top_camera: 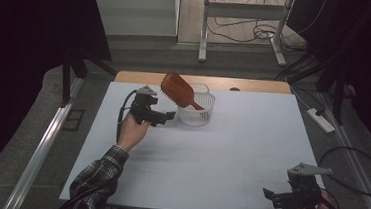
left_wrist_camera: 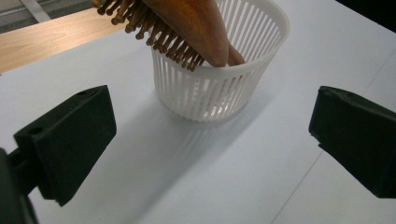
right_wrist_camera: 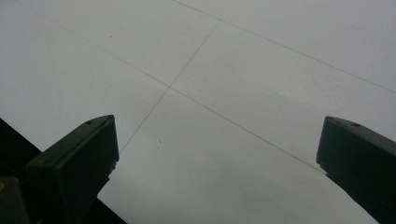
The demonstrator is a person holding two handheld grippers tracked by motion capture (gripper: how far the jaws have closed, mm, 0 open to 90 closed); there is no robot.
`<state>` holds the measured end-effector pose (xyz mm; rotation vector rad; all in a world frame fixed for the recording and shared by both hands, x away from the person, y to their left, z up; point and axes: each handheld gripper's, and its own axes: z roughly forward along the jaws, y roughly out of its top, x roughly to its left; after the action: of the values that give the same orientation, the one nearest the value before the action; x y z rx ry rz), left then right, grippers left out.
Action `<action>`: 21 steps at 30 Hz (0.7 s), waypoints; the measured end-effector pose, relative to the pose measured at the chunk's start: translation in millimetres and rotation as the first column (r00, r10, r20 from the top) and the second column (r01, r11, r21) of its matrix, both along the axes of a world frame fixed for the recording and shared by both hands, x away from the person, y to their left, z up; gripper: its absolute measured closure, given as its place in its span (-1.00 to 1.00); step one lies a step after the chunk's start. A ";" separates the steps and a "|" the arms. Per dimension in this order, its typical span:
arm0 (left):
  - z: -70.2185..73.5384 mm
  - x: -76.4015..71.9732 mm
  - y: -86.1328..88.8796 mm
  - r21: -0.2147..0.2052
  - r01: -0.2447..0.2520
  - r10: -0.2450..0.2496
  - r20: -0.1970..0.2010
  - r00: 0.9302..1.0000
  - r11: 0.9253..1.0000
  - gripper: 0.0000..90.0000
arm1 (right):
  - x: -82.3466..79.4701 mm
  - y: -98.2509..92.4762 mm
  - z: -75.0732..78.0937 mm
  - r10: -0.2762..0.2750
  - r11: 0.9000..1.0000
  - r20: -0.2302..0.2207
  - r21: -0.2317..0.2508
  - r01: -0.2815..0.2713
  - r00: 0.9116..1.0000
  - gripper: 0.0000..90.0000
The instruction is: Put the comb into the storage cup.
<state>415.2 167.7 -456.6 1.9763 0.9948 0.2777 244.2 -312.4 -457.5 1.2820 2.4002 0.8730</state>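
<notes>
A white sheet is covering the table (top_camera: 230,153), with a strip of bare wood at its far edge and dark curtains and cable-strewn floor beyond. From the high view, I am holding my left gripper (top_camera: 165,117) just beside the white slatted basket (top_camera: 196,116), on its left, with nothing between the jaws. The wooden hairbrush (top_camera: 177,90) is standing handle-down in the basket, its bristled head leaning out over the rim toward my left hand (top_camera: 134,130). My right gripper (top_camera: 272,197) is waiting at the near right corner of the table, well apart from all of it.

In the left gripper view, my 2 pads (left_wrist_camera: 70,140) are standing wide, and the basket (left_wrist_camera: 219,88) is sitting between them but farther off, untouched; the hairbrush (left_wrist_camera: 187,28) is resting on the near rim, bristles pointing down and left.

In the right gripper view, my 2 pads (right_wrist_camera: 77,158) are also spread wide, over bare white sheet.

I am judging the placing as done: the brush is in the basket and I am gripping nothing. Only drawing my left hand back seems left
</notes>
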 end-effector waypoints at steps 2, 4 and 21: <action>0.2 -2.2 1.5 0.005 0.002 -0.002 -0.002 1.000 1.000 -0.99 | -0.1 0.0 0.1 0.000 1.000 0.001 0.001 0.000 1.000 -1.00; 0.1 -4.4 3.3 0.010 0.001 -0.001 -0.009 1.000 1.000 -0.99 | -0.3 -0.1 0.0 -0.001 1.000 0.007 0.003 0.001 1.000 -1.00; -3.4 -22.8 18.5 -0.042 0.018 -0.018 -0.011 1.000 0.999 -0.99 | -1.3 -0.1 0.5 0.002 1.000 0.013 0.005 -0.002 1.000 -1.00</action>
<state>392.4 186.2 -460.0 1.9495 0.9822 0.2339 243.0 -312.5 -457.0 1.2717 2.3912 0.8866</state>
